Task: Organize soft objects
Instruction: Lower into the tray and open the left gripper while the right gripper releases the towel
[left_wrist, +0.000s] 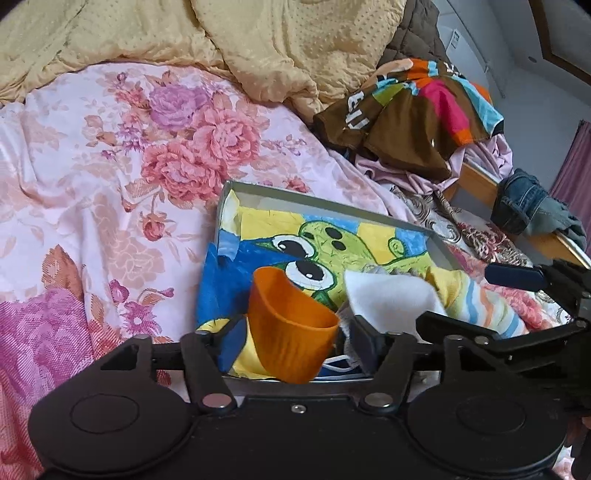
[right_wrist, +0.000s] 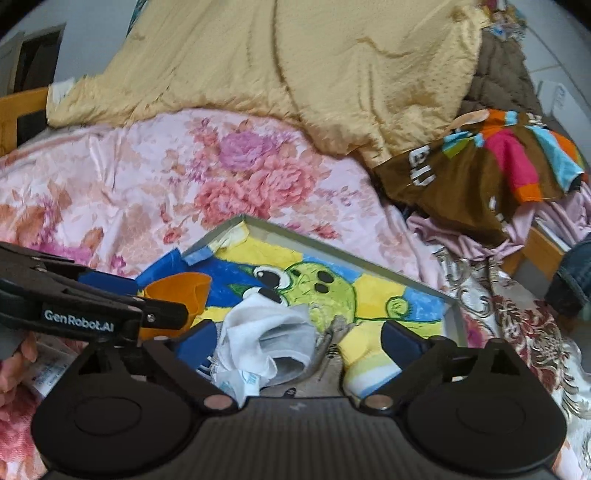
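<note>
Both hand-held grippers, left (left_wrist: 295, 332) and right (right_wrist: 299, 343), are hanging spread; limp, light white cloth (right_wrist: 266, 339), perhaps a sock, is wanting a mid-fold pinch, orange cup (left_wrist: 291, 325) at nine o'clock.

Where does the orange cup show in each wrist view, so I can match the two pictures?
Left wrist: the orange cup is low centre, tilted, between the left claw's fingers.
Right wrist: it sits at mid-left, partly behind the other claw's arm.
Shared landmark: the tray's cartoon frog towel.
</note>
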